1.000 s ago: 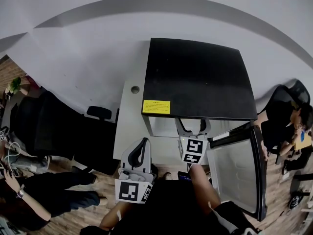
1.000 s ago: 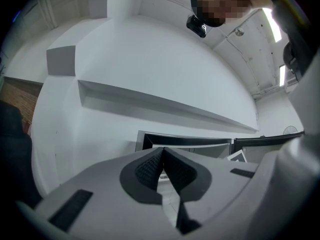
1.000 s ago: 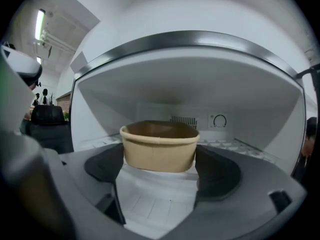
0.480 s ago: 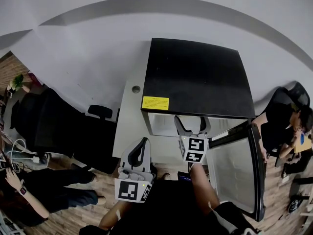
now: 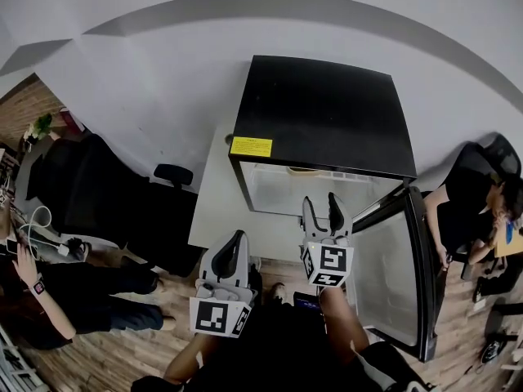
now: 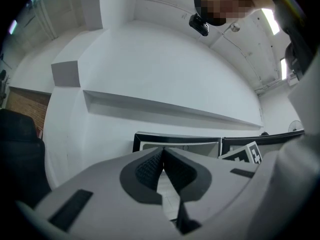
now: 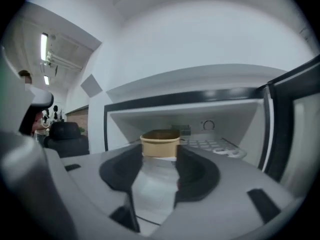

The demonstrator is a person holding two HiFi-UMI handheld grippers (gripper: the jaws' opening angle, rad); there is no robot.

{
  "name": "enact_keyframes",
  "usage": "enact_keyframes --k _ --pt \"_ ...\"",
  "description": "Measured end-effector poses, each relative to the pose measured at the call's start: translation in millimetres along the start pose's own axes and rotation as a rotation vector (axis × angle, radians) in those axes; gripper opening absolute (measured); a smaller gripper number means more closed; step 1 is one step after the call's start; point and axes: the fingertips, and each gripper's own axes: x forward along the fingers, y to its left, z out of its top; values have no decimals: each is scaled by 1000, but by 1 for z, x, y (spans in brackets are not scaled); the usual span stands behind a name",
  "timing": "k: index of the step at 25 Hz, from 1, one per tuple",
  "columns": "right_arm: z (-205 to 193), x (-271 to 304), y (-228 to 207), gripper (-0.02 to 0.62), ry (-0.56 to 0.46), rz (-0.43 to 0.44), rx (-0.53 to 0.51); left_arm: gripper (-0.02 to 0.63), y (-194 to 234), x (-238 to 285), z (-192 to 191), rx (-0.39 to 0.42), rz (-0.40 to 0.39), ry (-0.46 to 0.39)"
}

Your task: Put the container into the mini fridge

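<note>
The black mini fridge stands with its door swung open to the right. In the right gripper view the container, a tan paper bowl, sits on the white floor inside the fridge, beyond the jaw tips. My right gripper hovers just outside the fridge opening; its jaws are closing with nothing between them. The same gripper points straight at the container. My left gripper hangs lower left of the fridge, shut and empty; in its own view this gripper faces the fridge.
A white counter adjoins the fridge's left side. Further left stands a black office chair, with a seated person below it. Another person sits to the right behind the open door. A yellow label marks the fridge's front edge.
The right gripper has drawn back out of the fridge opening toward me, and its jaws have narrowed. The left gripper has stayed where it was.
</note>
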Motion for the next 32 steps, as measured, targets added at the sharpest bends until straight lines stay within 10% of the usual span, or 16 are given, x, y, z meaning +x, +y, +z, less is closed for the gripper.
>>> enact_keyframes --k 1,6,32 --pt "1 -9 -2 156 -11 -13 9 9 -3 -5 -2 -2 3 5" --pt "3 -44 -1 47 -12 -12 57 9 -19 -22 -5 -6 -25 16" --pt "48 -133 78 15 -102 22 70 9 -1 -37 -7 -32 -141 -16"
